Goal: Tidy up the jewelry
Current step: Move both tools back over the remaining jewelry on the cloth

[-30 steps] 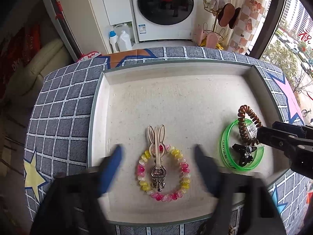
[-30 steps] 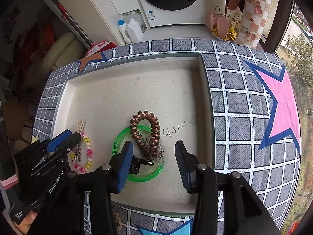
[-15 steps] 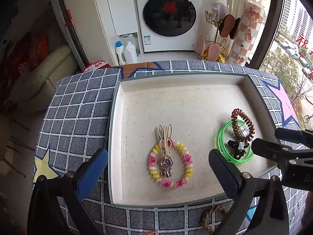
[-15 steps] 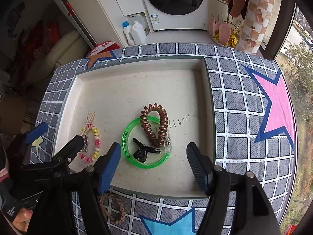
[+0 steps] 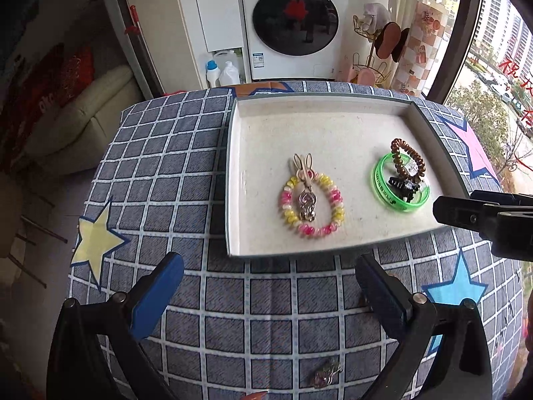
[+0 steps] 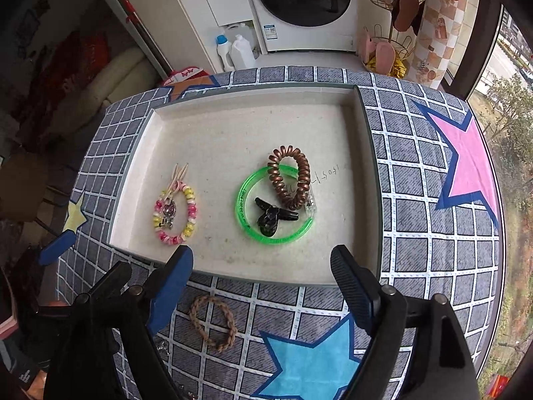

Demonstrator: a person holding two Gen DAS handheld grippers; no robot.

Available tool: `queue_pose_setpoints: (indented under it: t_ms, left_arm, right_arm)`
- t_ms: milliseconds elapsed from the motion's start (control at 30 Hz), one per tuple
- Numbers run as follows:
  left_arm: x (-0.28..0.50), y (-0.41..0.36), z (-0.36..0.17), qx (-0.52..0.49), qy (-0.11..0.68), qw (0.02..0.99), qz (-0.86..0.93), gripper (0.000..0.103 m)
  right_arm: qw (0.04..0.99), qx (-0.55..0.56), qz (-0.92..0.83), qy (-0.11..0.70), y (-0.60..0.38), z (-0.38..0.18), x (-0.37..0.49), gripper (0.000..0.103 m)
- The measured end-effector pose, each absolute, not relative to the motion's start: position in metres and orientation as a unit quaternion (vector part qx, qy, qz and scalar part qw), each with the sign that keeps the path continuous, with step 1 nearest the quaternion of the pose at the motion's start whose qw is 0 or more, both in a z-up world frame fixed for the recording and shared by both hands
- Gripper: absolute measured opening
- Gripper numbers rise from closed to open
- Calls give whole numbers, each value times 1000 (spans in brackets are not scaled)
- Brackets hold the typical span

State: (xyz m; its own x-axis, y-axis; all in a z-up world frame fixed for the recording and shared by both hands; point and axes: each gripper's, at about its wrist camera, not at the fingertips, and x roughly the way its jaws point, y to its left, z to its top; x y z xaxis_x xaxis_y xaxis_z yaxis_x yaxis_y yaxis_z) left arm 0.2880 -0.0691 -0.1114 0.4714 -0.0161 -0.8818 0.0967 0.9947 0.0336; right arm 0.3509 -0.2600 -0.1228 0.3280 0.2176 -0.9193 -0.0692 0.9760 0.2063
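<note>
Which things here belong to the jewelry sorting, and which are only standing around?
Part of the job:
- tray
- beaded bracelet with rabbit charm
- green bangle
- brown coil tie
- black claw clip
- braided band on the cloth, outside the tray
- small metal piece on the cloth

Just lying about:
- washing machine
- detergent bottles
- slipper rack

— What sort of place is this?
— A home, by the laundry corner. There's a front-loading washing machine [image 5: 294,23] against the wall, with detergent bottles [image 5: 221,73] on the floor beside it.
— And over to the left?
— A cream sofa [image 5: 90,116]. To the right stands a wire rack with slippers [image 6: 394,33], and a big window [image 5: 496,76] looks out on trees and apartment blocks.
</note>
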Motion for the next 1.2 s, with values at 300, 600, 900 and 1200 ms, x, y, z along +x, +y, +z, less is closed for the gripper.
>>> queue_pose_setpoints:
  t_ms: [300, 600, 900, 1200]
  left_arm:
    - [240, -47, -117, 38, 530, 847, -25, 103]
    - [188, -41, -130, 34, 555, 830, -37, 103]
    - [145, -49, -143, 31, 579, 812, -63, 103]
    - [124, -63, -161, 23, 605, 791, -82, 103]
  right_arm:
    - [806, 82, 92, 579, -256, -120, 306, 103]
    - [777, 95, 86, 616, -258, -141, 262, 103]
    - [753, 115, 71, 644, -265, -159, 223, 103]
    - [740, 117, 64, 659, -264, -171, 200, 103]
